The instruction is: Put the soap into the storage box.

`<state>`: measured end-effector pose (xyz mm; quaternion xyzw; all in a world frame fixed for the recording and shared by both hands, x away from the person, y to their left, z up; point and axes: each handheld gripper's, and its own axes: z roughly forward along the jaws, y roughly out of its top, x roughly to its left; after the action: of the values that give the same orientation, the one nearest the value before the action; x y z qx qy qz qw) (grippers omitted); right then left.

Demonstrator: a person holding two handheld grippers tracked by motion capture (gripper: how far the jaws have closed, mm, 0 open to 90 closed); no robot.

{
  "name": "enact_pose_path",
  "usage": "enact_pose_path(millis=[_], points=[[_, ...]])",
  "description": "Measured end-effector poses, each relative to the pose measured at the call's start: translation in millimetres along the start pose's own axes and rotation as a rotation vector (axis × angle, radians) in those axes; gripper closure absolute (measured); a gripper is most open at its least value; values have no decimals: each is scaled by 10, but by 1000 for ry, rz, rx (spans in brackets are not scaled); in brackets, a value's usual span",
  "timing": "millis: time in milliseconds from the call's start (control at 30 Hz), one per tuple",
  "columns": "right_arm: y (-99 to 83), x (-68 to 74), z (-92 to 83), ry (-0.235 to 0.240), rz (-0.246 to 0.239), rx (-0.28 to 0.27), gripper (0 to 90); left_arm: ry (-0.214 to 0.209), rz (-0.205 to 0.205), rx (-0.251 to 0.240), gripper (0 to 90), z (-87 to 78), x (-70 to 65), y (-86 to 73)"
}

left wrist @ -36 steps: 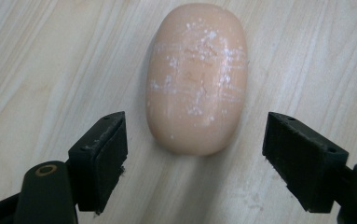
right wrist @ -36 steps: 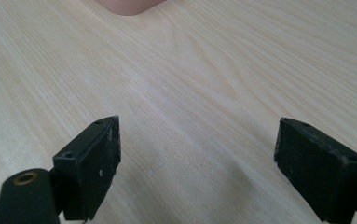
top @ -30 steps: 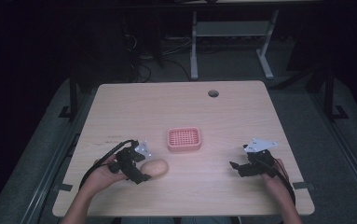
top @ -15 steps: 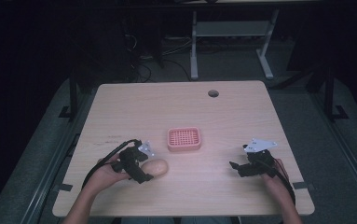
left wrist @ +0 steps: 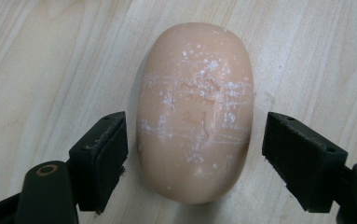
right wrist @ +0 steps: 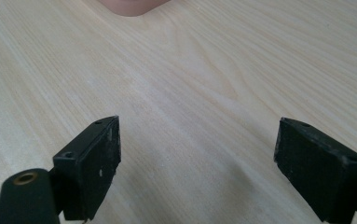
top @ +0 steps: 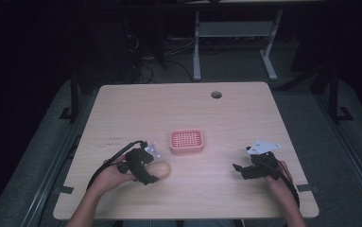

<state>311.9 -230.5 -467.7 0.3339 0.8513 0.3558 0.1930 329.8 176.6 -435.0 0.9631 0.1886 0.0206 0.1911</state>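
Soap point(left wrist: 195, 112) flat on table point(top: 178, 104), near front left edge, well short of pink tray point(top: 186, 141) at centre. Left gripper point(left wrist: 195, 158) jaws wide, one each side of soap, small gap both sides, no contact seen. Right gripper point(right wrist: 197, 163) jaws wide, nothing between, low over bare wood at right, tray corner ahead.

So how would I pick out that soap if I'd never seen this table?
Start at the wooden table and find the pink tray near its middle. Come toward the person's left hand, where the left gripper stands open around the soap. It is a smooth peach oval flecked with white scuffs, solid where the tray is square and perforated.
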Motion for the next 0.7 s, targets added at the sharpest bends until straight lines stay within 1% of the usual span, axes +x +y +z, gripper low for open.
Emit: enact_pose_path(millis=[200, 267, 433, 700], points=[[0, 0, -1, 0, -1, -1, 139, -3, -1, 9, 228, 32, 14, 18], [1, -1, 0, 0, -2, -1, 139, -1, -5, 4, 230, 43, 13, 22], [1, 0, 0, 0, -3, -1, 139, -2, 0, 16, 231, 70, 20, 32], [1, -1, -1, 1, -3, -1, 139, -6, 2, 20, 235, 92, 29, 54]])
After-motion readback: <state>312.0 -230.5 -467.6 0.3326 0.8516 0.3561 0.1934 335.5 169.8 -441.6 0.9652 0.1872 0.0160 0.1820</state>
